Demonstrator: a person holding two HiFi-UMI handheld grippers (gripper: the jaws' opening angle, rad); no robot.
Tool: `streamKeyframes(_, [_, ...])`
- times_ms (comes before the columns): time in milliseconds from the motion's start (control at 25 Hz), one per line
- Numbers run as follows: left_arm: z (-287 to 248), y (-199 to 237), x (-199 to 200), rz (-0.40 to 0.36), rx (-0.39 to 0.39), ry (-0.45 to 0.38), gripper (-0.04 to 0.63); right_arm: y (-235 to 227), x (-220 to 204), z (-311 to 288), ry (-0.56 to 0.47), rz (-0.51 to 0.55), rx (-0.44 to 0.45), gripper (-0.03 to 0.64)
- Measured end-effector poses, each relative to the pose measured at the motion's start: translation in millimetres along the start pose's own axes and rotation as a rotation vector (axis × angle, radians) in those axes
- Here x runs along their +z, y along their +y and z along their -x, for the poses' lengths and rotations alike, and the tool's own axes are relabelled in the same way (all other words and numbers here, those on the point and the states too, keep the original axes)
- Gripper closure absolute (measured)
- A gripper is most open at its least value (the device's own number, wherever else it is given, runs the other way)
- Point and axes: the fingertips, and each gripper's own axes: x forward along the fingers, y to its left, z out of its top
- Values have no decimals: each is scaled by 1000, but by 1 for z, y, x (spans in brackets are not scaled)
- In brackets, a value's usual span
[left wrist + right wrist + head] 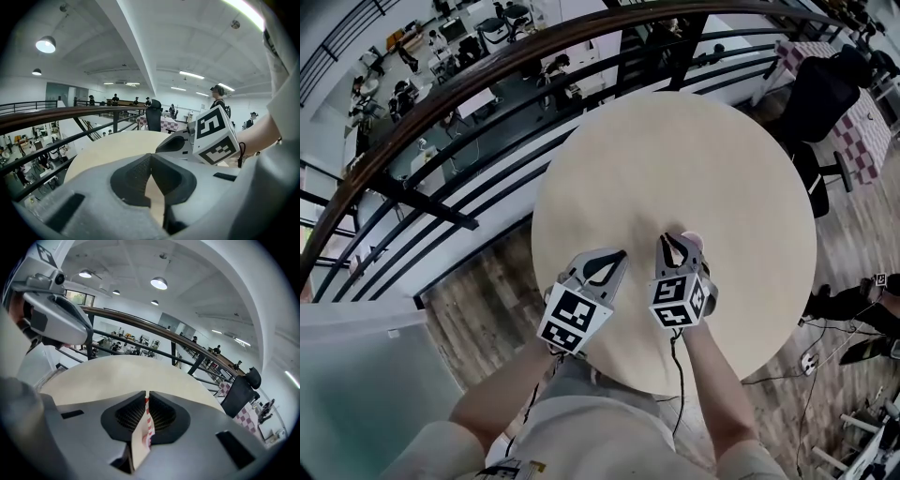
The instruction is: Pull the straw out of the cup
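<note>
A red-and-white striped straw (147, 420) is pinched between the pads of my right gripper (146, 393), so it is shut on the straw. In the head view the right gripper (667, 240) rests low over the round beige table (675, 159), near its front edge. A small pinkish thing (694, 242) shows beside its tip; I cannot tell what it is. No cup is plainly visible in any view. My left gripper (619, 253) sits just to the left of the right one. Its jaws (150, 157) meet at the tips with nothing between them.
A dark wooden handrail with black bars (487, 66) curves round the far side of the table, with a lower floor beyond it. A black office chair (825, 103) and a checkered tablecloth (867, 131) stand at the right. Wood flooring lies under the table.
</note>
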Motion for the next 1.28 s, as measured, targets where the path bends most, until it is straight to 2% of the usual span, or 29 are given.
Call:
streamKeyframes(240, [5,-8,9,-12,-3,-12,581,-18,19,29,-69,-23,-51,584])
streamKeyframes(400, [15,-20,23,-32,-14,-36,581,-33,38,64,-171,-60,-82,584])
streamKeyframes(640, [33,-40,72,-89,-36,-114,581,-68,65,134,-341,-323,-56,586])
streamKeyframes(720, [41,-47,89,-108,-44,-142,581,-80,75,163,-393,-367,-75,586])
streamKeyframes(920, [67,-65,133,-111,-80,-231,581,-98,107,244,-523,-319,-189,586])
streamKeyframes(1120, [107,-100,188,-228,-124,-341,581,-111,129,319,-644,-296,-275,586])
streamKeyframes(1280, [142,-122,228,-227,-139,-446,581,-110,140,376,-723,-299,-311,586])
